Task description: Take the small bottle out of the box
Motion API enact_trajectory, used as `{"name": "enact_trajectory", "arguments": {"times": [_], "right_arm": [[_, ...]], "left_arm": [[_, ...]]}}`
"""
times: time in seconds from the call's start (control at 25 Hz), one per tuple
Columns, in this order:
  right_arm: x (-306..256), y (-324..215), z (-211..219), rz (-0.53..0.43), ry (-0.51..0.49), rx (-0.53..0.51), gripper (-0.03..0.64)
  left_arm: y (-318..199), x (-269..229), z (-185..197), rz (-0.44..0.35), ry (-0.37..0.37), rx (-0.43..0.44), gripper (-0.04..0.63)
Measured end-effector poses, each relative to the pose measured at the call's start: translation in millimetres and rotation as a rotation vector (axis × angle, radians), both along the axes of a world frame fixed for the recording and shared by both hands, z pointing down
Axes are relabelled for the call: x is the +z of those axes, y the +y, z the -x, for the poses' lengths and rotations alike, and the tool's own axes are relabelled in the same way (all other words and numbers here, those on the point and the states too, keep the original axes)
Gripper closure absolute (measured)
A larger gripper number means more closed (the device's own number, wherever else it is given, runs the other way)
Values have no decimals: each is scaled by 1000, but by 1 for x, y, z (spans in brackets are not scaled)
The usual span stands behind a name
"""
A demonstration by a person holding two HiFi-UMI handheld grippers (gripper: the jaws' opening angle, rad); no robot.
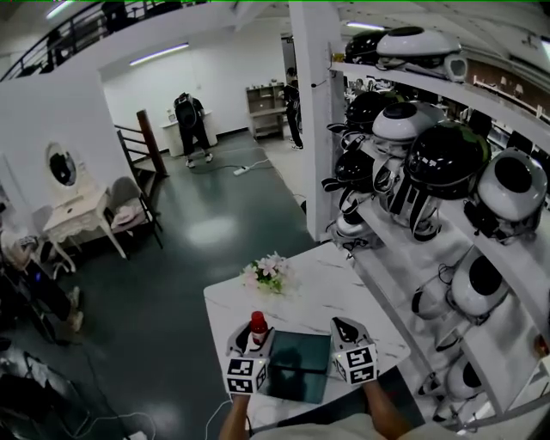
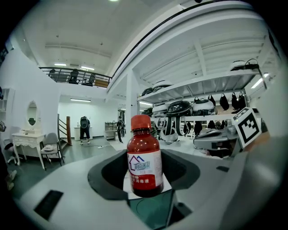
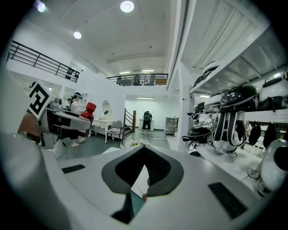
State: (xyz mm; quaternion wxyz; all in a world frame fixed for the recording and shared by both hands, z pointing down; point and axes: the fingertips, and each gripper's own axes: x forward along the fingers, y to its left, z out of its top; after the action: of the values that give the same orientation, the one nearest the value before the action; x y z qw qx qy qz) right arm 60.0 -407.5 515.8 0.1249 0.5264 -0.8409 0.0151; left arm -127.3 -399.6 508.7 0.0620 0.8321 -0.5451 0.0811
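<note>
Squarely upright, small bottle [image 2: 144, 157] in left gripper [image 1: 251, 348], cap topmost.

light: bright, ceiling lamps [image 3: 127, 6] | distortion: strong fisheye (dark corners) | focus: mostly sharp

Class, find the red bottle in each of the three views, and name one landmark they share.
Head view: bottle lower centre, just left of the box.
Left gripper view: bottle dead centre, between the jaws.
Right gripper view: bottle small, upper left.
Shared landmark: the person at the far counter.
</note>
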Motion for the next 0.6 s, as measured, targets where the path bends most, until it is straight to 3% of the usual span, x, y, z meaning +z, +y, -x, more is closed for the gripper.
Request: {"name": "enact_trajectory", "arguments": {"times": [0.6], "right_arm": [[-7,-2,-4,-16,-5,26,597]], "left_arm": [[-1,-5,-3,-14,-9,11,357]]}}
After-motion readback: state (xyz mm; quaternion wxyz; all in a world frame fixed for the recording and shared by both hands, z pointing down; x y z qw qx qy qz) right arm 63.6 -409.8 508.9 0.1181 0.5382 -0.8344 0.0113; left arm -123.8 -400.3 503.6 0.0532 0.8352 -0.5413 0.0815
